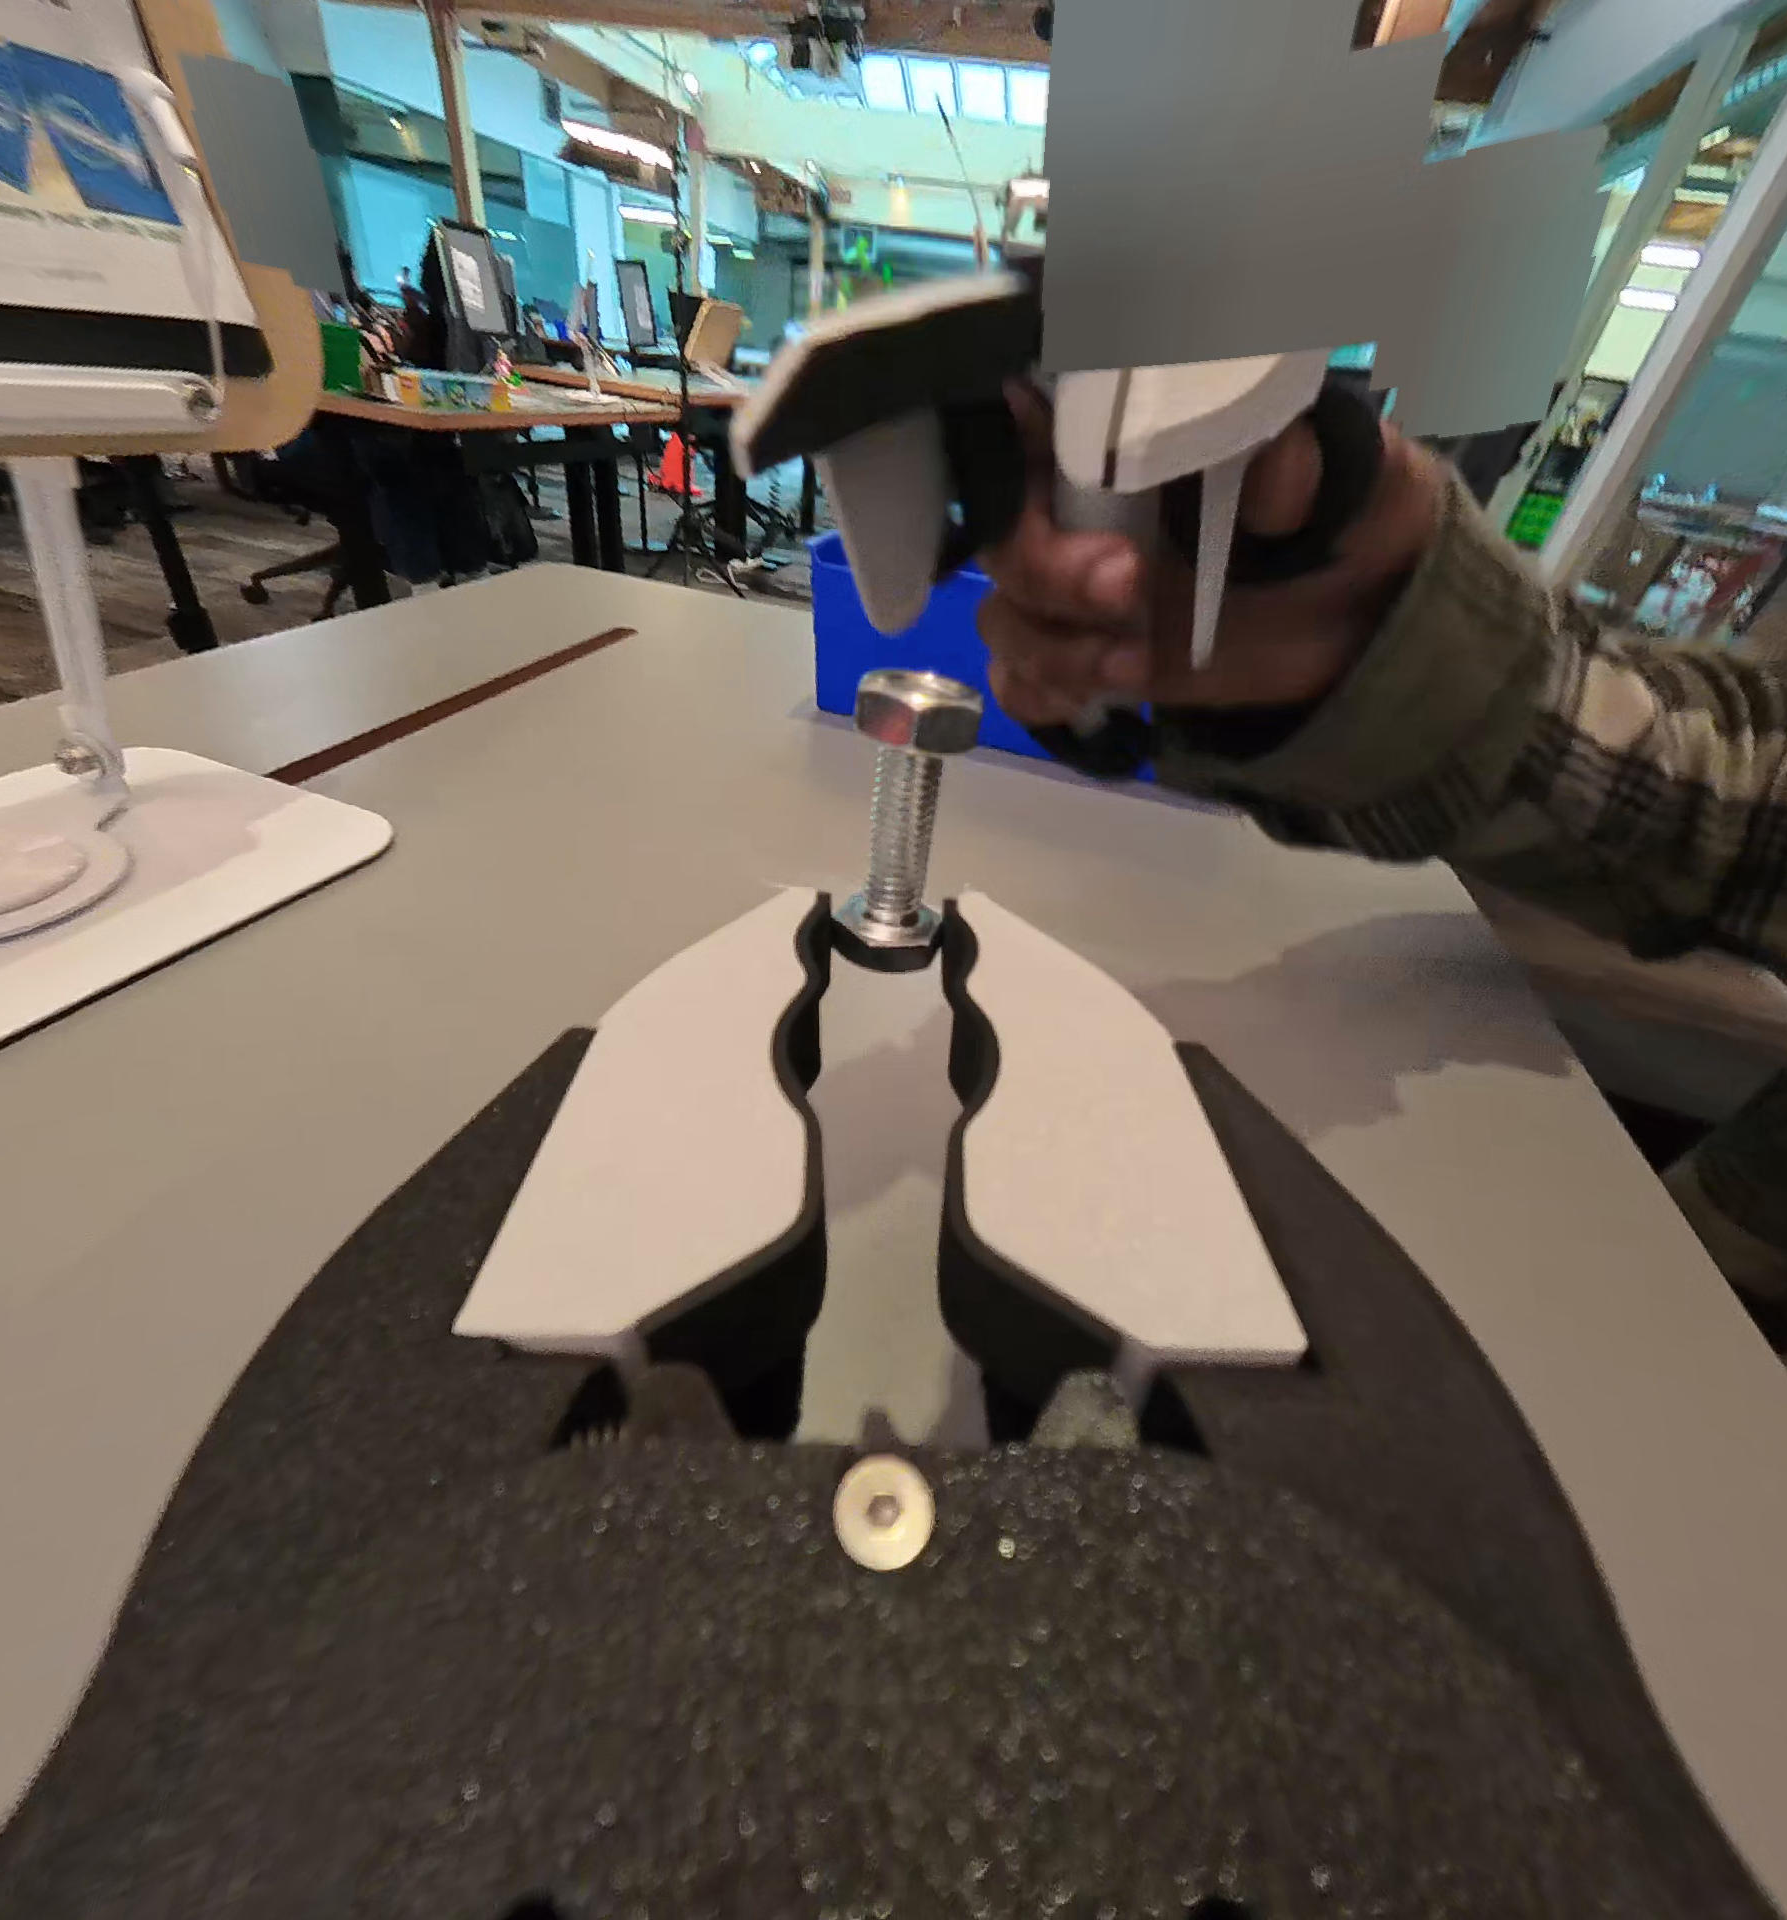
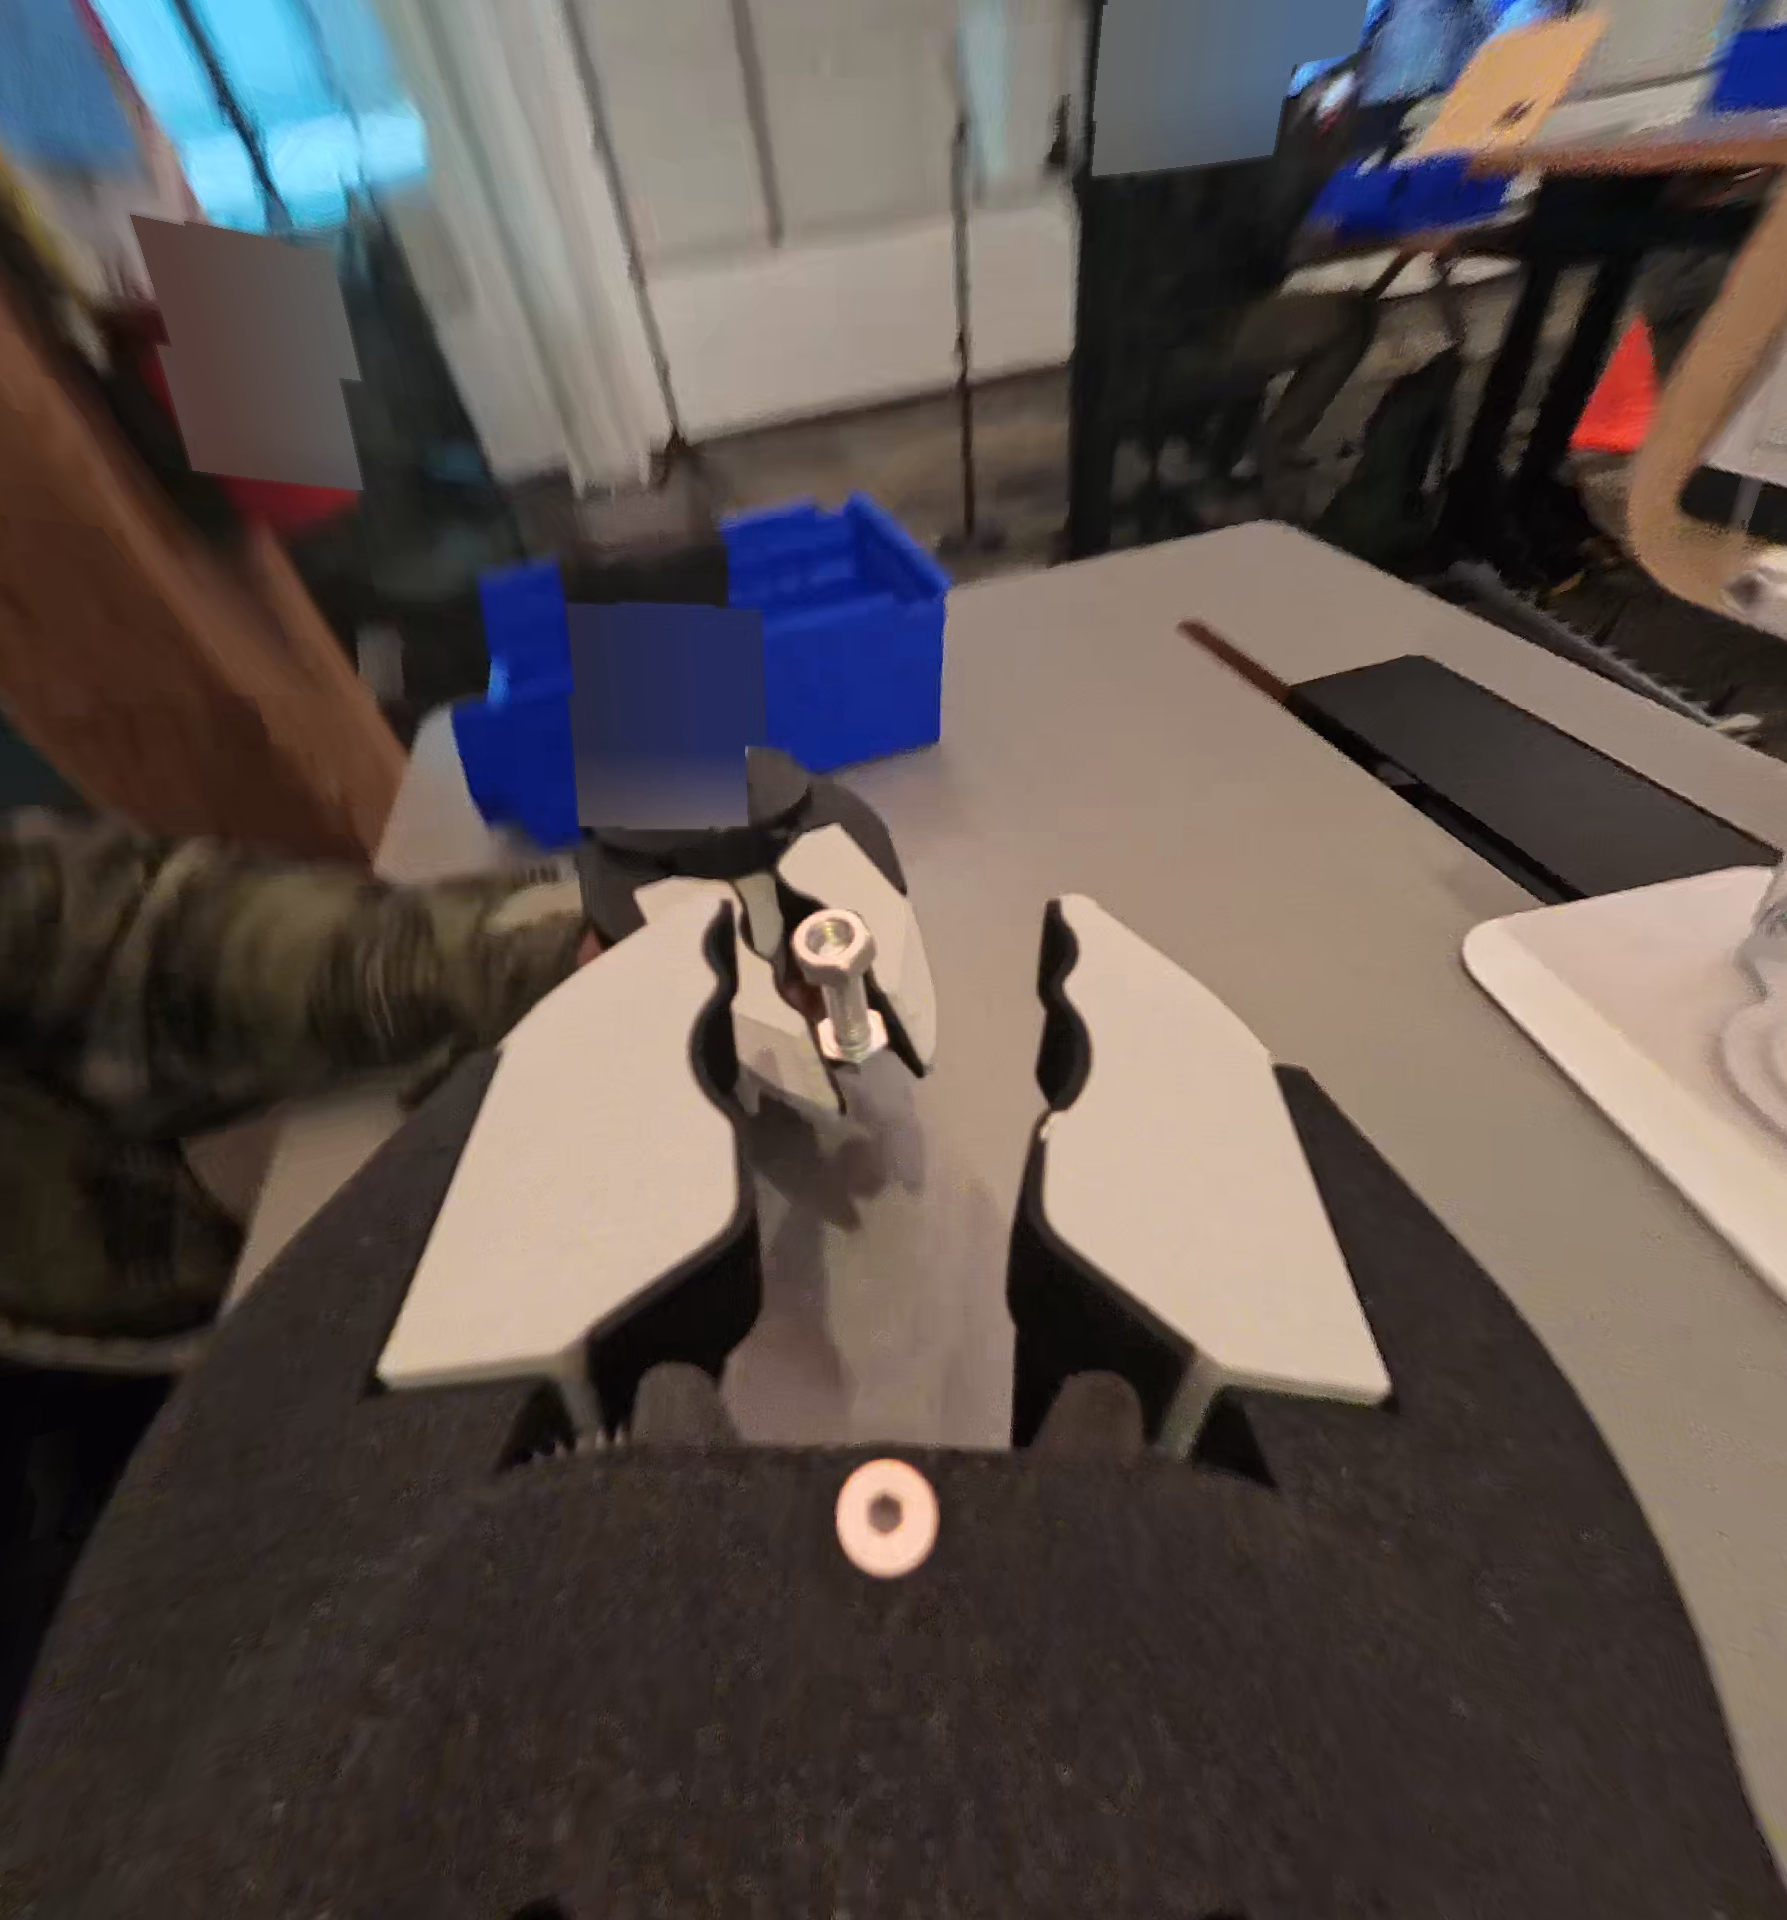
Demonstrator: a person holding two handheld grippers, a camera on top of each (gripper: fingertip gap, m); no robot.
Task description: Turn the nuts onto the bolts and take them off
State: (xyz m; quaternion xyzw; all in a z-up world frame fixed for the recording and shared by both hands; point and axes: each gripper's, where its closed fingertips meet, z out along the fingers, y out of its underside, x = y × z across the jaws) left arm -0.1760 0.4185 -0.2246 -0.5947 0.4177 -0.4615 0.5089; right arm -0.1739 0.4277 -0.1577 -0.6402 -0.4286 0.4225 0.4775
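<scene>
My left gripper (image 1: 887,925) is shut on a silver nut (image 1: 887,928) just above the grey table (image 1: 556,935). A silver bolt (image 1: 904,821) stands upright in that nut, its hex head (image 1: 918,710) on top. My right gripper (image 2: 884,971) is open and empty; in the left wrist view it hangs above the bolt head (image 1: 1045,613), held by a hand in a plaid sleeve. In the right wrist view the bolt (image 2: 839,987) and nut (image 2: 853,1039) sit between the left gripper's fingers (image 2: 894,956), just beyond my right fingertips. That view is blurred.
A blue bin (image 1: 899,644) stands behind the bolt, also in the right wrist view (image 2: 837,644). A white stand base (image 1: 141,862) lies at the left, and at the right in the right wrist view (image 2: 1647,1060). A black mat (image 2: 1512,769) lies beyond it. Left tips to right tips: about 7 cm.
</scene>
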